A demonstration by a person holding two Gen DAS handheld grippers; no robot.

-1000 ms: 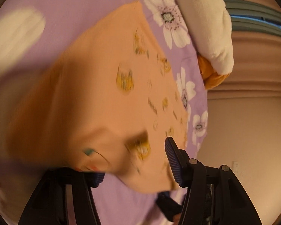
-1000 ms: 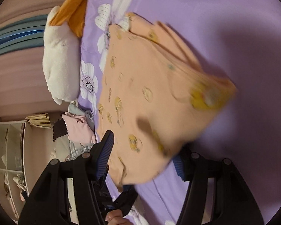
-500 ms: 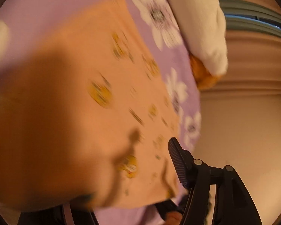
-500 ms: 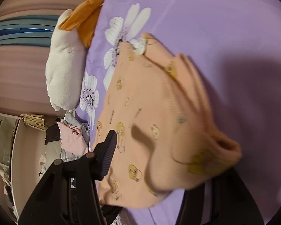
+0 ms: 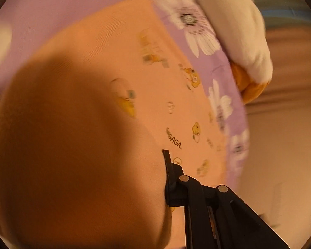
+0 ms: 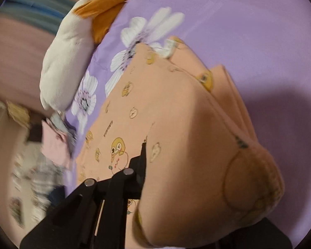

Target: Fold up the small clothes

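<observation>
An orange garment (image 5: 134, 78) printed with small yellow ducks lies on the purple flowered bedsheet (image 5: 72, 2). It also shows in the right wrist view (image 6: 155, 108). My left gripper (image 5: 151, 178) is shut on a fold of the garment; only its right finger (image 5: 172, 178) shows, the other is hidden under lifted cloth. My right gripper (image 6: 165, 176) is shut on another fold of it; only its left finger (image 6: 141, 166) shows, the lifted cloth (image 6: 217, 166) covers the other.
A white and orange plush toy (image 5: 238, 31) lies at the bed's edge, also in the right wrist view (image 6: 70, 62). A pile of pink and checked clothes (image 6: 49, 151) lies beyond the bed. Striped curtains (image 6: 31, 6) hang behind.
Both grippers have closed on the garment's near edge and lifted it forward over the rest. The folded cloth now fills more of both views.
</observation>
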